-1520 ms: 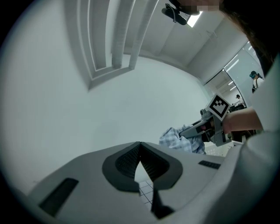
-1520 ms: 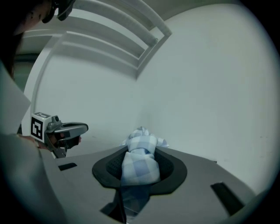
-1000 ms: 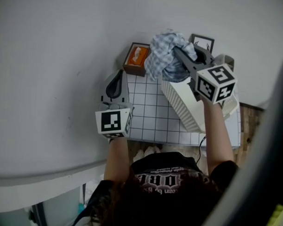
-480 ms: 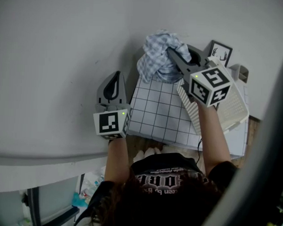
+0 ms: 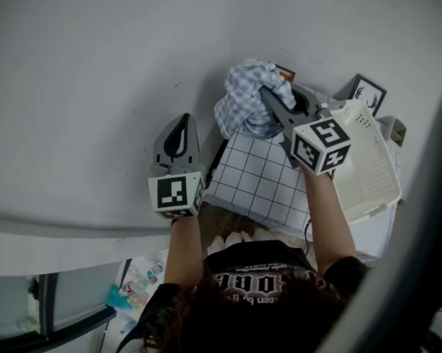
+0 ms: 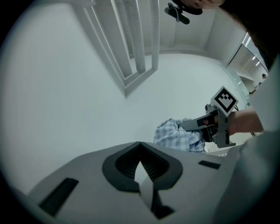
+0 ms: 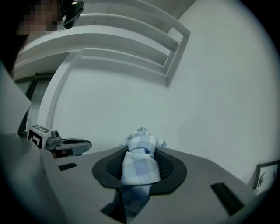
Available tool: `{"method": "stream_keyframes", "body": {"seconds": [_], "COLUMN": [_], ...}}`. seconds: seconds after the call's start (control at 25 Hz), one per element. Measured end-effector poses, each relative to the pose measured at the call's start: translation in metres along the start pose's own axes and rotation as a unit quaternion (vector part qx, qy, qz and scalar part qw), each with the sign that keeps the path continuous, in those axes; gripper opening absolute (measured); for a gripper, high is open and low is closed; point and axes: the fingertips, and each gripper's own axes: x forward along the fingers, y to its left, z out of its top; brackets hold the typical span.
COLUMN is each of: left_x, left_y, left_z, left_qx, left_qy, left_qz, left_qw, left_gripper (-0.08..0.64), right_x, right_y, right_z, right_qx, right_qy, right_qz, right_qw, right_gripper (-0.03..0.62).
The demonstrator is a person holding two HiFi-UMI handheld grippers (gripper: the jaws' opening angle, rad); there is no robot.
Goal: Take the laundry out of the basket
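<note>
one piece of laundry, a blue-and-white checked cloth [image 5: 243, 102], is clamped in the right hand-held gripper [image 5: 273, 101], its jaws clenched on a twisted fold that fills the gap between the pads. the cloth is out of the basket [image 5: 371, 169] and in the air. it bunches ahead of and to the left of the jaw tips, over the far left corner of the bench [image 5: 221, 202]. it has no clear long axis; it is a rounded wad with loose folds drooping towards the gridded mat [image 5: 258, 179].

the basket lies to the right of that hand, tipped on its side with its mouth turned up and away, touching or just beside the right forearm. the left hand-held gripper [image 5: 181, 121] is clenched on nothing, jaw tips together, and hovers off the left edge of the bench, well apart from the cloth. so the right hand is the only one placed to act on the cloth.

the likely next step is setting the cloth down. the bare mat just below and nearer the person offers open room. the left and far edges sit close under the wad, so a release here risks folds spilling over the side. a framed picture [image 5: 369, 95] stands beyond the basket.
</note>
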Motion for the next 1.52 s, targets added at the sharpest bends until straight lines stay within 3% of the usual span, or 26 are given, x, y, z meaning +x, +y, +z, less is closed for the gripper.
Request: {"method": "stream_keyframes", "body": {"seconds": [0.2, 0.68, 1.52], "left_x": [-0.009, -0.021, -0.008], "left_y": [0.007, 0.013, 0.011], "left_z": [-0.003, -0.037, -0.044], "left_qx": [-0.01, -0.004, -0.013], "left_qy": [-0.008, 0.033, 0.038], "left_qz": [0.01, 0.02, 0.015], "left_qw": [0.9999, 0.9992, 0.9991], "left_gripper": [0.0, 0.0, 0.0], "right_x": [0.01, 0.009, 0.001], "right_y": [0.015, 0.052, 0.051], "right_z": [-0.027, -0.097, -0.122], "right_qx": [0.002, 0.007, 0.015], "right_qy": [0.012, 0.055, 0.079], "right_qz": [0.012, 0.047, 0.049], "right_qw": [1.0, 0.997, 0.996], "right_gripper": [0.118, 0.118, 0.117]}}
